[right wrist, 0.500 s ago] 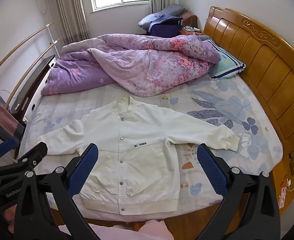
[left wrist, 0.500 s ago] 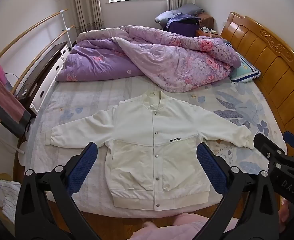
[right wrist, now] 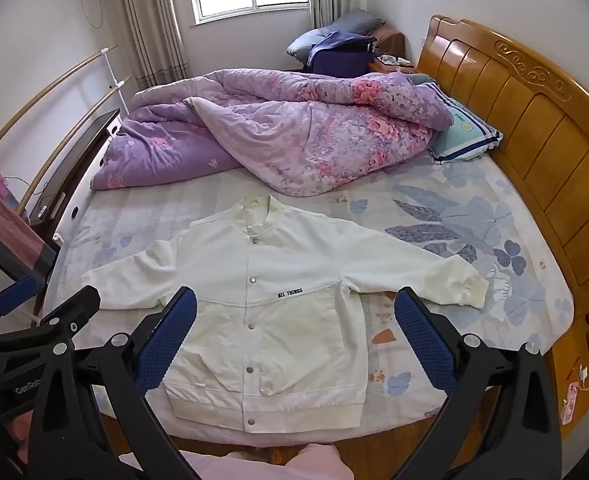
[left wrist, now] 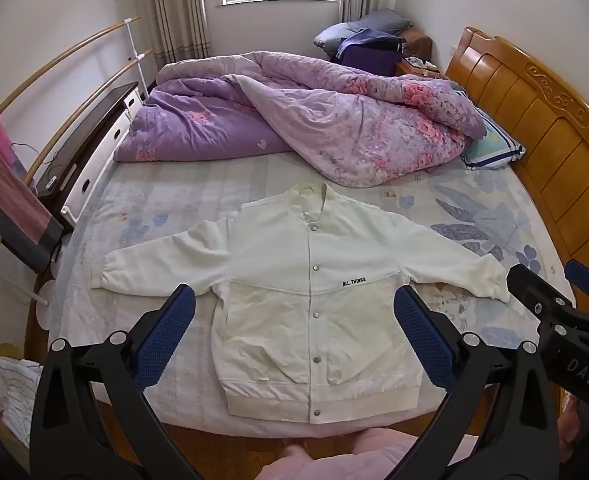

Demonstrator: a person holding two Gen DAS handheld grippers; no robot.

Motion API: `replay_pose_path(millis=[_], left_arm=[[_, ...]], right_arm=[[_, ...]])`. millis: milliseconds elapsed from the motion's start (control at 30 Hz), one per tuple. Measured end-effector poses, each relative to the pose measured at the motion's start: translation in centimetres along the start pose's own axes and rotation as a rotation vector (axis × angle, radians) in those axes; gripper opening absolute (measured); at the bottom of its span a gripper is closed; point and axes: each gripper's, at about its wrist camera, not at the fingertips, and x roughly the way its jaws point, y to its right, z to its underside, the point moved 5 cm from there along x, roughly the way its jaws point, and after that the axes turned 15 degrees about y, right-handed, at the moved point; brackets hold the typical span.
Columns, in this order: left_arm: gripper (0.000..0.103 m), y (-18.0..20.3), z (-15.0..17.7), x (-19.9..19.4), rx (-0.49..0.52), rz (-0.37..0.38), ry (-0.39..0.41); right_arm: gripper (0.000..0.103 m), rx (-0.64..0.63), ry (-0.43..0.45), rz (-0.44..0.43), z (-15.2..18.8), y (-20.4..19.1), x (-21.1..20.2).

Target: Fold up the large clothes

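Both grippers hang above the near edge of a bed (left wrist: 198,208), where a white jacket (left wrist: 314,300) lies face up, snapped shut, sleeves out to either side. Against the frames of half a second ago nothing has shifted: the jacket lies as it did and the views match, so folding appears not yet begun.

The left gripper (left wrist: 294,340) is tilted down toward the jacket, its blue pads spread wide with nothing between them; the jacket's body lies ahead and below, framed between the two fingers, its hem nearest. The right gripper (right wrist: 294,340) is tilted down likewise and also gapes empty; from it the jacket sits ahead and to the left, the sleeve cuff (right wrist: 468,286) lying just beyond its right finger.

In the left view the right gripper shows at the right edge; in the right view the left one shows at the left edge, so the two are held side by side. A purple quilt (left wrist: 294,120) is heaped well beyond the collar, clear of the jacket. A sleeve looks the likely first fold.
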Motion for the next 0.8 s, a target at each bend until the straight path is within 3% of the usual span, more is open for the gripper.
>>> replay_pose_path(millis=[800], left_arm=[[0.099,-0.7,0.1,1.3,-0.018,0.017,-0.018]], right_arm=[[0.095,0.0,-0.014,-0.002,0.5,-0.5,1.1]])
